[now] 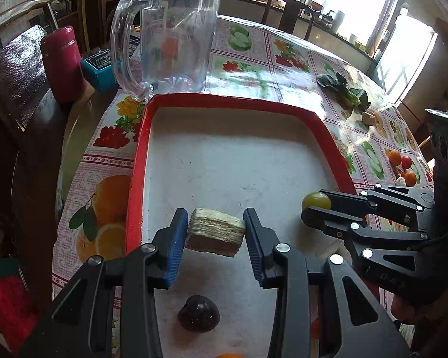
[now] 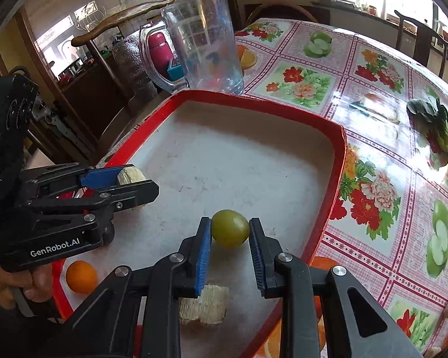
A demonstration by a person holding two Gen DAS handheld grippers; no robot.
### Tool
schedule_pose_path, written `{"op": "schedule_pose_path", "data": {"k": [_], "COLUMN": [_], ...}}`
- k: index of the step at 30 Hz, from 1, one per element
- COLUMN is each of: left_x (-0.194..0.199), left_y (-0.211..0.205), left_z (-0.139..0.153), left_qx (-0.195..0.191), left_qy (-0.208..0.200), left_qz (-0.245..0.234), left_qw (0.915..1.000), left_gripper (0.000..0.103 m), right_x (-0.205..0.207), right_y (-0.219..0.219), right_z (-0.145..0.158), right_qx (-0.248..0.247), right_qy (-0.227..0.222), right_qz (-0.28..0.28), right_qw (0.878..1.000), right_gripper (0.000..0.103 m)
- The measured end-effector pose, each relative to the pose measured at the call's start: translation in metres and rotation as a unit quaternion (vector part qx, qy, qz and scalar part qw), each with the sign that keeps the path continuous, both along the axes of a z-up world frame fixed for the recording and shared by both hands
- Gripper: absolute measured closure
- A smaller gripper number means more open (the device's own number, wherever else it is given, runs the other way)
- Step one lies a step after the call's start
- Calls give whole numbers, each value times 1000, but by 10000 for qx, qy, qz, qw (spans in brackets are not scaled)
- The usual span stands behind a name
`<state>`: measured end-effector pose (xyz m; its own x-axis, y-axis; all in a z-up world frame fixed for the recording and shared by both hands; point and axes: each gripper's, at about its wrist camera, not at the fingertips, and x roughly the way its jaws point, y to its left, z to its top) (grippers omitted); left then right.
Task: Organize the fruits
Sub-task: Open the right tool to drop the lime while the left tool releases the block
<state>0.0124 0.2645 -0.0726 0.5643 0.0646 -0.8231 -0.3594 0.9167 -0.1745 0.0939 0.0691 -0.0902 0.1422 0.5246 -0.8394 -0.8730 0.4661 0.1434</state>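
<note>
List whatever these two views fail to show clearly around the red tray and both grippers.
- Orange fruit: left wrist view, cut off by the bottom edge.
- Second pale chunk: right wrist view, partly behind the right gripper.
- Blue box: left wrist view, label too small to read, partly behind the clear pitcher.
- Red tray: near rim hidden by both grippers.

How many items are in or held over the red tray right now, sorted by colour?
Pale beige chunks: 2, one held in the left gripper, one lying in the tray
Green fruit: 1, held in the right gripper
Dark purple fruit: 1
Orange fruit: 1
Total: 5
</note>
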Motion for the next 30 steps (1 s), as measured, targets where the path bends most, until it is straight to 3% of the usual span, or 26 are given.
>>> {"op": "schedule_pose_path", "data": {"k": [8, 10, 14, 30], "left_x": [5, 4, -1, -10], "left_y": [0, 0, 0, -39], "left_z": [-8, -7, -3, 35], "left_qx": [0, 33, 73, 226], "left_qy": [228, 256, 213, -222], "left_qz": [23, 54, 93, -186], "left_qw": [9997, 9997, 9997, 9993], "left_gripper": [66, 63, 54, 54], "right_x": [2, 3, 2, 2], "right_y": [-4, -8, -20, -108], "right_z": [2, 7, 19, 48], "right_qx": [87, 158, 326, 683], "right_qy": [-3, -5, -52, -163], "right_qz": [-87, -122, -212, -871], "right_qw": [9999, 9998, 9992, 9937], "right_gripper": [74, 68, 65, 65]}}
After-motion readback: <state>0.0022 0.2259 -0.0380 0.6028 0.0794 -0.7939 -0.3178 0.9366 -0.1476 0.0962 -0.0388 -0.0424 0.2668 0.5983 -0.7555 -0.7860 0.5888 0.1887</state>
